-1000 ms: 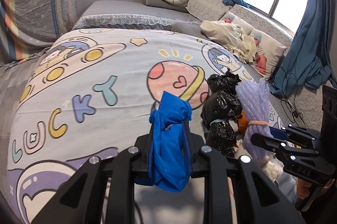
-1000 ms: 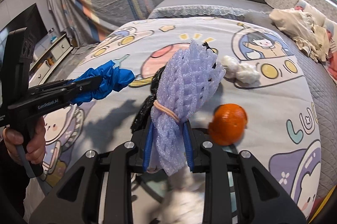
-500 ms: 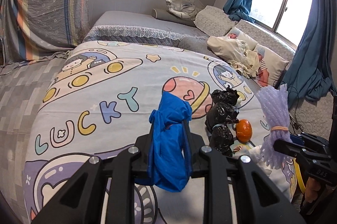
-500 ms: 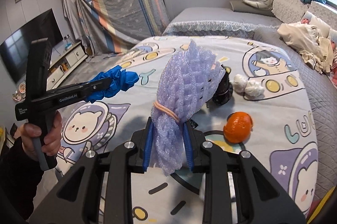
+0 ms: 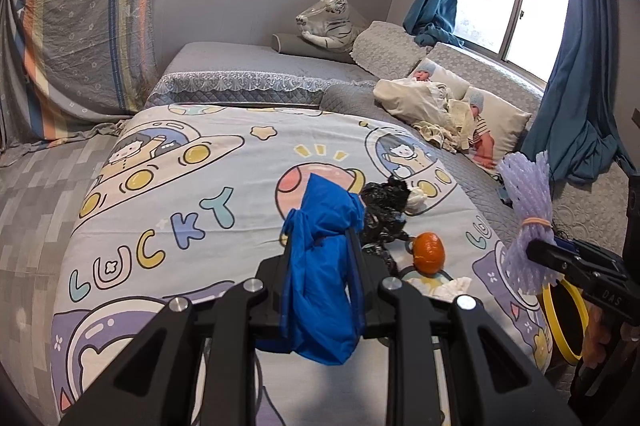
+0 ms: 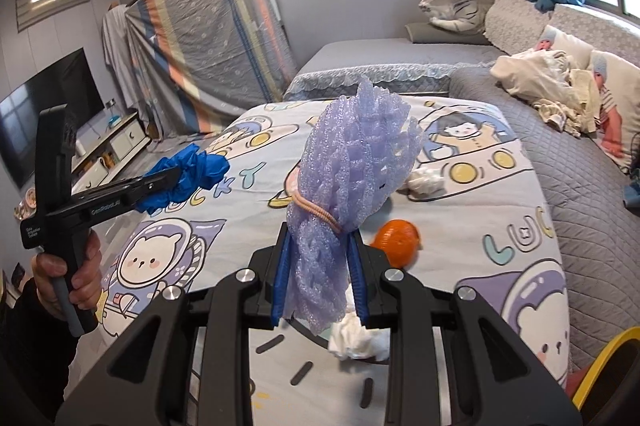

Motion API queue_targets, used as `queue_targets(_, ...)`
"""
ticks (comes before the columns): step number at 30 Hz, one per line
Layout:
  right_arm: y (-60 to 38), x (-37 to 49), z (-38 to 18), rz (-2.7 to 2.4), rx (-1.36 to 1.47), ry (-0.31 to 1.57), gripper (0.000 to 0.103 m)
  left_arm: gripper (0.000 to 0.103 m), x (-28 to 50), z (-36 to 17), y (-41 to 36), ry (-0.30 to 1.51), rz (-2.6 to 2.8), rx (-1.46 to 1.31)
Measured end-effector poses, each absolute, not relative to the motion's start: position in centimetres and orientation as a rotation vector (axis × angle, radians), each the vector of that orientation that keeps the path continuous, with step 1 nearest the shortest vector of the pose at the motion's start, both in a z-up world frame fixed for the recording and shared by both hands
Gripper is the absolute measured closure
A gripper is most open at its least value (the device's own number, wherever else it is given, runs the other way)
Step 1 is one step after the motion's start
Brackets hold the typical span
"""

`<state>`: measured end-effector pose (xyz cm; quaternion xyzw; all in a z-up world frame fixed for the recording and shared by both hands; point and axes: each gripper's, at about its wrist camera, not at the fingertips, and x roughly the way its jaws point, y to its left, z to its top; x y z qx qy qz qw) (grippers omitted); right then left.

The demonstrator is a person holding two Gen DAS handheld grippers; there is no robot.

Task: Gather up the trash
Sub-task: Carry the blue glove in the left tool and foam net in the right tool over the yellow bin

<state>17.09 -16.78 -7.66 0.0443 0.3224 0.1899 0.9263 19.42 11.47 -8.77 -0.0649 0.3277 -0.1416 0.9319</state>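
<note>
Both grippers are lifting up and back from the bed (image 5: 168,193), leaving the orange (image 5: 429,252), black bags (image 5: 384,209) and tissues (image 6: 360,340) lying near its foot edge. Left gripper (image 5: 323,266) jaws are clenching the blue bag (image 5: 320,290); right gripper (image 6: 320,266) jaws are grasping the purple foam net (image 6: 352,169).

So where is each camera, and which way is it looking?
Left wrist: sits on the left hand-held gripper, looking over the bed toward the window; the blue bag is clamped.
Right wrist: sits on the right hand-held gripper, facing the bed; it grips purple foam net, the person's hand shows.
Both see the orange.
</note>
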Motion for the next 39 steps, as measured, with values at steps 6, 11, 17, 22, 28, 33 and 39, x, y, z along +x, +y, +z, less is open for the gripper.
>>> queue_targets(6, -19.2, 16.1, -7.0, 0.348, 0.114, 0.624, 0.078, 0.082, 18.8, -7.8, 9.4, 0.654, -0.322, -0.107)
queue_targets(11, -20.9, 15.2, -6.6, 0.313, 0.13, 0.6, 0.078, 0.082, 18.2, -6.9, 7.5, 0.635, -0.356, -0.09)
queue_targets(17, -23.1, 13.9, -6.2, 0.27, 0.154, 0.576, 0.078, 0.082, 17.9, -6.0, 4.7, 0.626, -0.405, -0.07)
queue_targets(22, -25.1, 13.2, -5.8, 0.236, 0.174, 0.563, 0.078, 0.082, 17.9, -5.7, 2.2, 0.628, -0.446, -0.05)
queue_targets(28, -27.8, 12.5, -5.8, 0.187, 0.203, 0.548, 0.078, 0.082, 17.9, -5.2, -1.2, 0.629, -0.5, -0.024)
queue_targets(33, -30.2, 11.8, -5.9, 0.143, 0.231, 0.536, 0.078, 0.082, 17.9, -5.2, -4.2, 0.633, -0.547, 0.0)
queue_targets(39, -33.3, 10.4, -6.0, 0.078, 0.262, 0.516, 0.078, 0.082, 17.7, -5.3, -7.7, 0.634, -0.616, 0.018)
